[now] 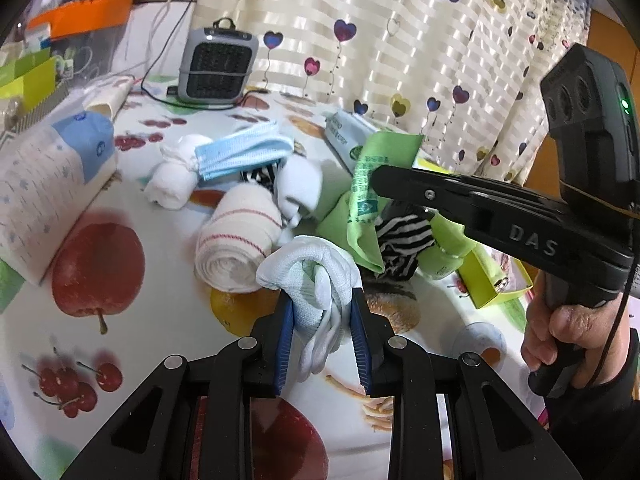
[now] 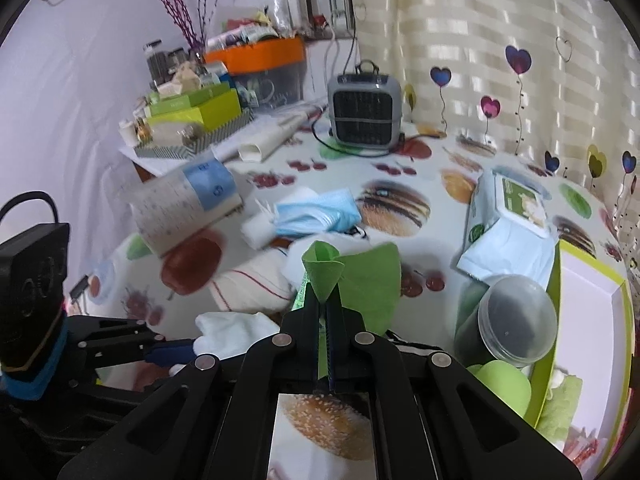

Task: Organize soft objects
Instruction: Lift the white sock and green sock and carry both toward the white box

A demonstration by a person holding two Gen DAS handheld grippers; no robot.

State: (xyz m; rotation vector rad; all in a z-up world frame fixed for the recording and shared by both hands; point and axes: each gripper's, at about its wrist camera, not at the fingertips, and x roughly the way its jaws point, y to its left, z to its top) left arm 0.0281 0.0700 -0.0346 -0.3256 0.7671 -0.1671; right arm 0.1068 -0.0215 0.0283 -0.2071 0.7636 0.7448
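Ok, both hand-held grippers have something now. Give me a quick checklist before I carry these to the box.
1. Left hand-held gripper shut on white sock: ok.
2. Right hand-held gripper shut on green cloth: ok.
3. Sock fully lifted off the table: cannot tell; its tail hangs below the jaws.
4. Green cloth free of striped sock: cannot tell; they overlap.
5. Room in yellow-green box: ok; bare floor shows beside the jar.
6. Rolled towel clear of the sock: not ok; they sit very close.
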